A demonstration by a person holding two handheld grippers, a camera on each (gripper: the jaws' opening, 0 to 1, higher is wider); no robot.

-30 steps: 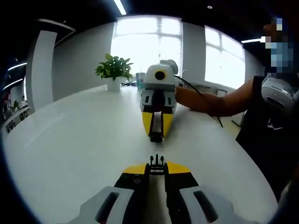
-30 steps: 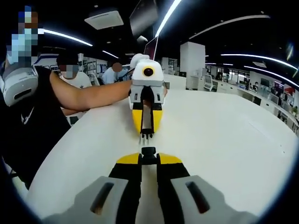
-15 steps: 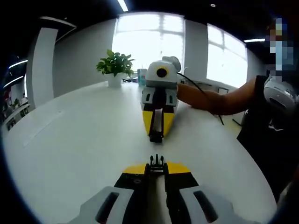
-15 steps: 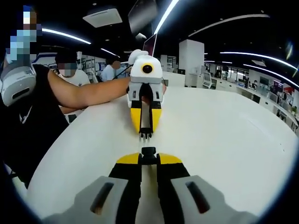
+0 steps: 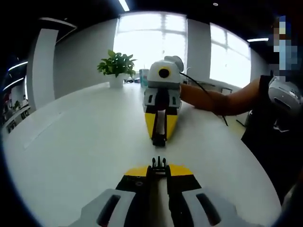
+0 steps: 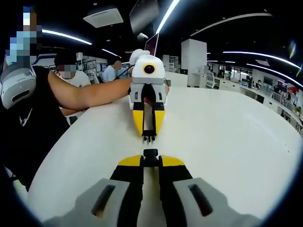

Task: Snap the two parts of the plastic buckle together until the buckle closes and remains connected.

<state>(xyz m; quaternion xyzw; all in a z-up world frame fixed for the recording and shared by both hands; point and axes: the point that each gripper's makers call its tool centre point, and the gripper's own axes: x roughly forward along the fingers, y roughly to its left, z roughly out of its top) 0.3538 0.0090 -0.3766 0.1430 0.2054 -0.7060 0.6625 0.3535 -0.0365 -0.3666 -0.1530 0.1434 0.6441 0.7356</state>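
We've got the left hand-held gripper clamping the pronged buckle half and the right hand-held gripper clamping the socket half, facing nose-to-nose over the worktop, near but apart. Keep them level, push straight till it clicks.

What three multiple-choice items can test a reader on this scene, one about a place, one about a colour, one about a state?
1. Where is the potted plant?
A. At the far side of the white table, before the window
B. On the floor
C. Between the two grippers

2. What colour are the jaw tips of the left gripper?
A. Red
B. Yellow
C. Green

3. How are the two buckle parts?
A. Snapped together
B. Lying loose on the table
C. Apart, each held by one gripper

Answers:
1 A: it stands at the table's far side under the bright window.
2 B: both jaws end in yellow.
3 C: a gap of table separates the pronged part and the socket part.
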